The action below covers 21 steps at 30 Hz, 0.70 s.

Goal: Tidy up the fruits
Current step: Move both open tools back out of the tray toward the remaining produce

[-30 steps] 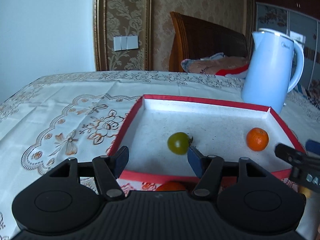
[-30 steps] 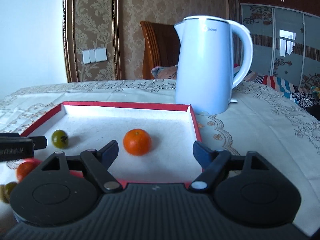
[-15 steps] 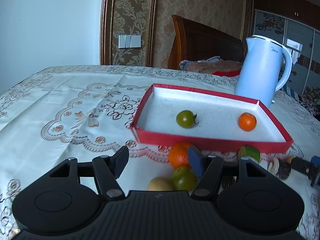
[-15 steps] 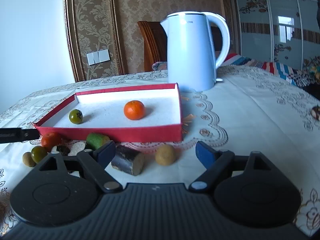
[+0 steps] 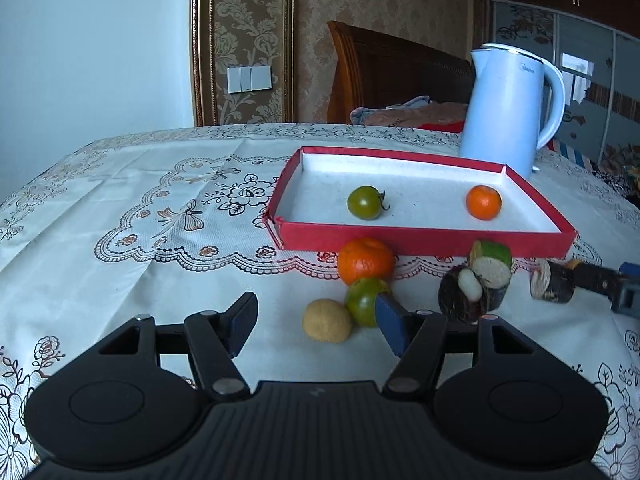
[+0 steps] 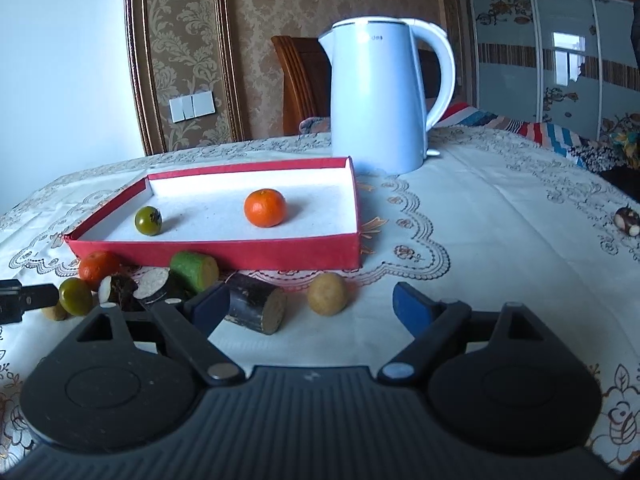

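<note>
A red tray (image 5: 424,236) (image 6: 224,254) with a white floor holds a green tomato (image 5: 365,202) (image 6: 148,220) and a tangerine (image 5: 483,202) (image 6: 265,207). On the cloth in front of it lie a second tangerine (image 5: 366,261) (image 6: 98,266), another green tomato (image 5: 362,301) (image 6: 75,296), a tan round fruit (image 5: 327,320), a split mangosteen (image 5: 462,296), a green cane piece (image 6: 195,271) and a dark cane piece (image 6: 256,307). My left gripper (image 5: 316,326) stands open with nothing between its fingers, behind the tan fruit. My right gripper (image 6: 310,308) is open and empty, behind a second tan fruit (image 6: 328,293).
A pale blue electric kettle (image 6: 380,96) (image 5: 508,108) stands just behind the tray's right corner. A lace-patterned tablecloth (image 5: 140,220) covers the table. A small dark fruit (image 6: 628,221) lies far right. A wooden chair back (image 5: 384,68) rises beyond the table.
Both grippers have drawn back from over the tray, so the loose fruits in front of it now show. The right jaws have spread a little wider.
</note>
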{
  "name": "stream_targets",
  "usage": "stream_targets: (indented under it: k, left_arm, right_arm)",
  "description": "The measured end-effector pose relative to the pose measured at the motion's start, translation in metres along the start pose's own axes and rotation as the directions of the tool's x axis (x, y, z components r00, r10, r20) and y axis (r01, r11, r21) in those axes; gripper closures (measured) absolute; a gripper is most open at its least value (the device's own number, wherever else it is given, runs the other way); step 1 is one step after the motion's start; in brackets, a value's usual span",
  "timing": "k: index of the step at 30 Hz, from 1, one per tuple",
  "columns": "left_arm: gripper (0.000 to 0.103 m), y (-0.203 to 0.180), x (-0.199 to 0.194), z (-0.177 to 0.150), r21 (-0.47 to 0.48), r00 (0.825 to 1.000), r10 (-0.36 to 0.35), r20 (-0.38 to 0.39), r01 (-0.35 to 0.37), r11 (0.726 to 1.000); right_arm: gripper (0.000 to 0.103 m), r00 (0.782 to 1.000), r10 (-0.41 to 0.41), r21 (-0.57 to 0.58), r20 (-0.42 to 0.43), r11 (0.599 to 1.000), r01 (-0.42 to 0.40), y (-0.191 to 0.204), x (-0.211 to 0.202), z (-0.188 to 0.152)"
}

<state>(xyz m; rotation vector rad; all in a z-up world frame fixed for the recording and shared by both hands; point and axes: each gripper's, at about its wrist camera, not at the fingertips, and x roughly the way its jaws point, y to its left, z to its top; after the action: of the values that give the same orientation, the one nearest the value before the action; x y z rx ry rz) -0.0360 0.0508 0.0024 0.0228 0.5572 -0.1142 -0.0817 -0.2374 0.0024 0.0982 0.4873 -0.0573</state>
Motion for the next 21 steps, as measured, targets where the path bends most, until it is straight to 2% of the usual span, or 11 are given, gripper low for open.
stream_targets:
  k: [6, 9, 16, 21]
  left_arm:
    - [0.038, 0.002, 0.008, -0.003, -0.017, 1.000, -0.006, -0.027, 0.006, 1.000]
    - [0.034, 0.001, 0.009, -0.004, -0.018, 1.000, -0.004, -0.027, 0.004, 1.000]
    - [0.034, 0.000, 0.011, -0.004, -0.010, 0.999, -0.010, -0.033, 0.009, 1.000]
    - [0.034, -0.003, 0.016, -0.006, 0.012, 0.998, -0.021, -0.066, 0.022, 1.000]
  right_arm:
    - [0.015, 1.000, 0.000, 0.006, -0.008, 1.000, 0.000, -0.001, 0.001, 0.000]
    - [0.015, 1.000, 0.004, 0.005, -0.019, 1.000, -0.004, -0.001, 0.003, -0.001]
    - [0.015, 0.999, 0.010, 0.011, -0.035, 1.000, -0.009, -0.002, 0.005, 0.000]
    - [0.015, 0.999, 0.000, -0.003, -0.045, 1.000, 0.000, 0.001, 0.007, 0.000]
